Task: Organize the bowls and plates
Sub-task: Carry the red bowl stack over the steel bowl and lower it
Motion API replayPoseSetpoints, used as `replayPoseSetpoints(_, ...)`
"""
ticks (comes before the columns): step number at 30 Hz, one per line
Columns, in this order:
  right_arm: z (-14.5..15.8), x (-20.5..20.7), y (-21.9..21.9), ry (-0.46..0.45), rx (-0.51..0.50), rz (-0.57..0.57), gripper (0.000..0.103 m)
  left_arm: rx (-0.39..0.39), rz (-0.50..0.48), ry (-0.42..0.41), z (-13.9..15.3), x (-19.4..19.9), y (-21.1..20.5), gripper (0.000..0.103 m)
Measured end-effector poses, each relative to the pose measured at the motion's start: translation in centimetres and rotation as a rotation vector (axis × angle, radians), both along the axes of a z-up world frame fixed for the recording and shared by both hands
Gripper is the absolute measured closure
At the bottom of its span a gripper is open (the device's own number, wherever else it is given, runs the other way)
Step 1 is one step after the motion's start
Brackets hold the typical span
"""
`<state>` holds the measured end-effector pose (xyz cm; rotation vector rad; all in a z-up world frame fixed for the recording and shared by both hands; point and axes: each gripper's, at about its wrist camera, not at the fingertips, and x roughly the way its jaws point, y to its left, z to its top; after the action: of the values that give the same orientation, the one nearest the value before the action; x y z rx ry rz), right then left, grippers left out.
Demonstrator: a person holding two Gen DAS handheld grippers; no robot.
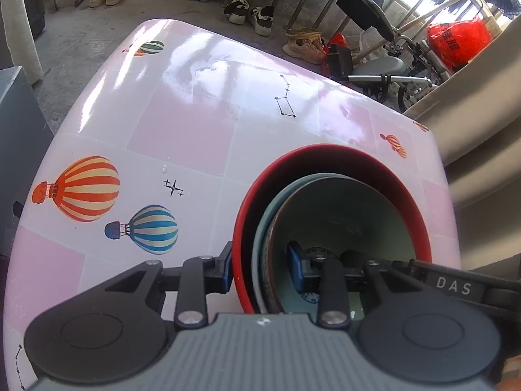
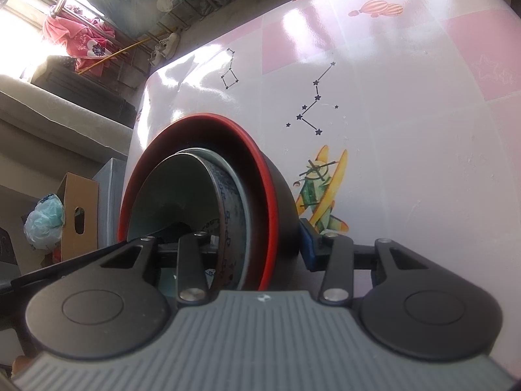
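A bowl with a red inside and black outside (image 1: pixel 420 215) sits near the right edge of the pink balloon-print table (image 1: pixel 182 130). Nested in it are a pale blue-rimmed bowl (image 1: pixel 259 231) and a teal bowl with a brown patterned rim (image 1: pixel 342 208). My left gripper (image 1: pixel 260 267) clamps the nested walls, one finger outside the red bowl and one inside the teal bowl. From the opposite side, my right gripper (image 2: pixel 260 241) is shut on the same stack: the red bowl (image 2: pixel 257 163) and the teal bowl (image 2: pixel 182 195). Its blue pad (image 2: pixel 307 244) is against the black outer wall.
Beyond the table's far edge are several shoes (image 1: pixel 250 16) on the floor, a wheeled chair frame (image 1: pixel 384 71) and a red bag (image 1: pixel 456 42). A beige ledge (image 1: pixel 482 137) runs close beside the table. A cardboard box (image 2: pixel 79 215) stands off the table's corner.
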<state>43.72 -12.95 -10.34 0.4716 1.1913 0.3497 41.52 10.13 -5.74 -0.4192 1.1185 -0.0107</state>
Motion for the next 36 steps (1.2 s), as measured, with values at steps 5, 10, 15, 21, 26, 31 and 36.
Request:
replayPoseSetpoints(5,1.1,0.1,0.2,-0.010,-0.006,0.008,0.063,0.002,0.007,-0.012,1.3,-0.5,0.0,0.070)
replayPoseSetpoints(10,3.2,-0.7,0.0,-0.031,-0.011,0.019,0.063,-0.003,0.007,-0.023,3.5,-1.7,0.2,0.070)
replayPoseSetpoints(15,5.7,-2.5,-0.6,-0.048,0.002,0.022,0.063,-0.009,0.000,-0.041,6.1,-3.9,0.0,0.070)
replayPoseSetpoints(21,8.2,-6.2,-1.8,-0.062,0.022,0.028,0.063,-0.015,-0.012,-0.058,8.0,-7.5,-0.7,0.070)
replayPoseSetpoints(26,8.5,-10.2,-2.7,-0.044,0.027,0.021,0.063,-0.010,-0.031,-0.034,7.2,-10.7,-1.9,0.070)
replayPoseSetpoints(31,6.8,-14.0,-3.9,-0.008,0.013,0.017,0.063,-0.014,-0.042,0.017,4.7,-13.4,-2.7,0.070)
replayPoseSetpoints(36,4.1,-16.6,-4.2,0.031,0.004,0.015,0.063,0.002,-0.057,0.063,2.4,-15.1,-3.3,0.070)
